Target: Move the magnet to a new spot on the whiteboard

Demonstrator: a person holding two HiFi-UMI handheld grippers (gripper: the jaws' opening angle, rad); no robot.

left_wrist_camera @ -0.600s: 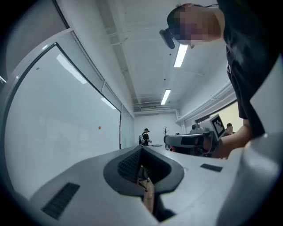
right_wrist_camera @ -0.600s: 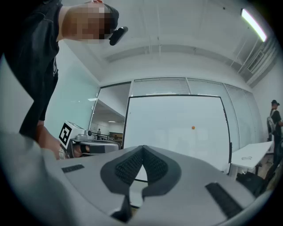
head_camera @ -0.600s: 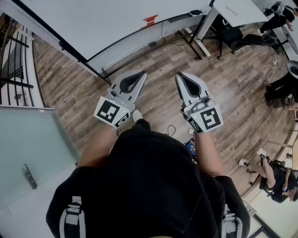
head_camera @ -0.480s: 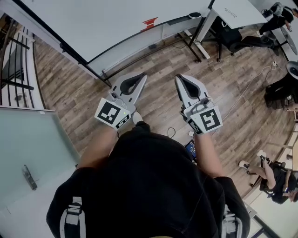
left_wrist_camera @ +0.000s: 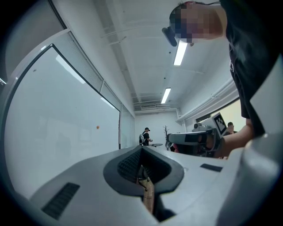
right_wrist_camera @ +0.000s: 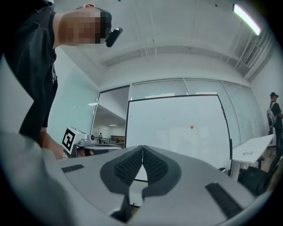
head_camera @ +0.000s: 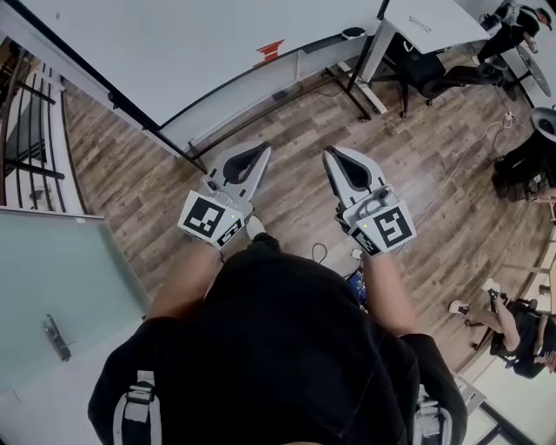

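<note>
The whiteboard (head_camera: pixel 174 43) stands on a wheeled frame ahead of me. A small orange magnet (right_wrist_camera: pixel 191 127) sticks to it at mid height; it shows as a dot on the board (left_wrist_camera: pixel 97 127) in the left gripper view too. I cannot make it out in the head view. Both grippers are held side by side at waist height, well short of the board. My left gripper (head_camera: pixel 259 150) is shut with nothing in it, its jaws meeting at the tip (left_wrist_camera: pixel 141 148). My right gripper (head_camera: pixel 331 154) is also shut and holds nothing (right_wrist_camera: pixel 142 147).
A red object (head_camera: pixel 273 49) lies on the board's tray. A white desk (head_camera: pixel 434 17) with a black chair (head_camera: pixel 426 65) stands at the right. Seated people (head_camera: pixel 521 165) are at the far right. A glass door (head_camera: pixel 61 287) and a railing (head_camera: pixel 30 139) lie to the left. A cable (head_camera: pixel 460 169) runs over the wooden floor.
Both grippers have shifted a little upward in the head view and stayed shut. The head view has tilted slightly.
</note>
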